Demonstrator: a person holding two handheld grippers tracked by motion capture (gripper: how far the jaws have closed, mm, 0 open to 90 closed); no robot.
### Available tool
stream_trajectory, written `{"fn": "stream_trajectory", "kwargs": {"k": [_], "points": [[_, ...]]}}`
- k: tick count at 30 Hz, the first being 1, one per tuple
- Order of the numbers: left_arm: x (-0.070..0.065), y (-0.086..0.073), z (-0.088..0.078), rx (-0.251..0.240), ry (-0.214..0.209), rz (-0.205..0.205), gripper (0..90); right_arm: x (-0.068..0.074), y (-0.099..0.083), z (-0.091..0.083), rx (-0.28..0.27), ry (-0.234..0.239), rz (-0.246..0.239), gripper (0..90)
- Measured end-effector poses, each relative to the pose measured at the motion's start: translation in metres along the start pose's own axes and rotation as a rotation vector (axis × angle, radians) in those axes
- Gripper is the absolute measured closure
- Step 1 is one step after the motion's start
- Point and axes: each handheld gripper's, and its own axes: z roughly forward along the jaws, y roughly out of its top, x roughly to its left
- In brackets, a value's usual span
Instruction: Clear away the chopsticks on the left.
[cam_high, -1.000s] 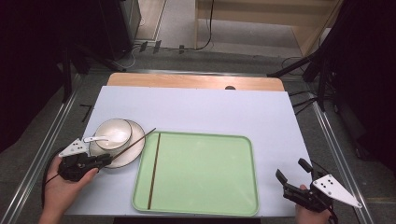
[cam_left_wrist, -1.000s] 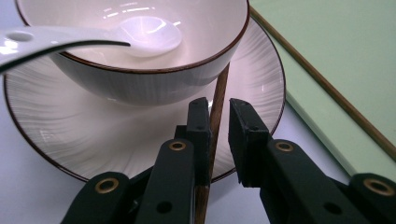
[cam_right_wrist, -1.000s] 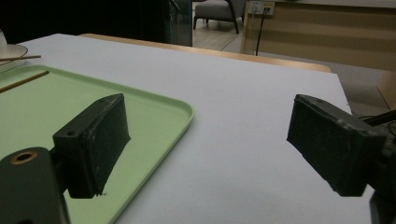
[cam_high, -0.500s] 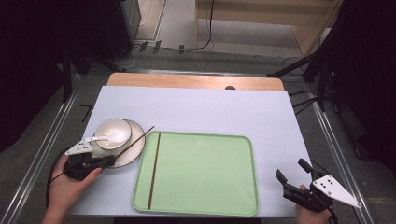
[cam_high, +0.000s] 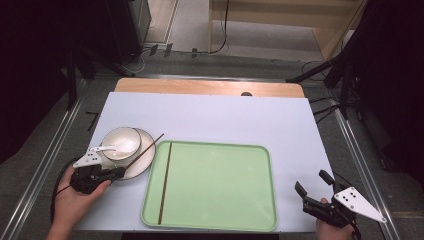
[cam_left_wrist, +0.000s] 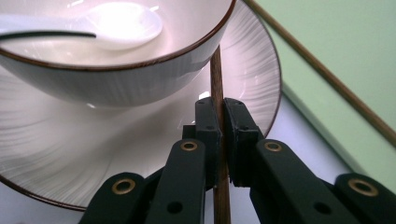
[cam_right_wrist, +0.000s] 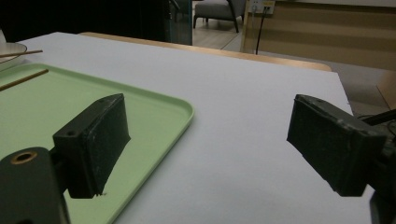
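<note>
left gripper (cam_left_wrist: 219, 126): jaws just closing, now clamped on chopstick (cam_left_wrist: 216, 77) lying on plate (cam_left_wrist: 252, 60) rim beside bowl (cam_left_wrist: 116, 70) | handling: light, stiff, thin, likely to pivot; grip near its middle | right gripper (cam_right_wrist: 205, 140): jaws apart, empty, by tray (cam_right_wrist: 154, 121)

I count two chopsticks: one (cam_high: 165, 182) lying along the left side of the single green tray (cam_high: 220, 220), the other (cam_high: 144, 149) across the one plate (cam_high: 145, 160). One bowl (cam_high: 121, 141), one white spoon (cam_high: 106, 148) in it.
</note>
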Motion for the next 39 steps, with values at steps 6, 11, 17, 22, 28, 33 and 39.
{"fn": "stream_trajectory", "kwargs": {"k": [6,11,17,22,28,33,39], "points": [[-0.007,0.007,-0.009,-0.052,-0.038,-0.029,85.5,-0.001,0.000,-0.001,-0.003,-0.004,0.001,13.1],[-0.021,0.015,-0.009,-0.079,-0.037,-0.029,85.5,-0.001,0.000,-0.001,-0.003,-0.005,-0.001,13.1],[-0.046,0.022,0.004,-0.084,-0.056,-0.041,85.5,-0.001,0.000,-0.001,-0.004,-0.003,-0.003,13.1],[-0.073,0.024,0.022,-0.077,-0.104,-0.061,85.5,0.000,0.000,-0.001,-0.004,-0.004,-0.003,13.1],[-0.104,0.025,0.044,-0.053,-0.145,-0.059,85.5,0.000,0.000,-0.001,-0.004,-0.003,-0.004,13.1],[-0.127,0.021,0.060,-0.032,-0.166,-0.062,85.4,0.000,0.001,-0.001,-0.005,-0.002,-0.004,13.1],[-0.146,0.019,0.073,0.000,-0.172,-0.048,85.4,0.000,0.001,-0.002,-0.004,-0.002,-0.004,13.1]]}}
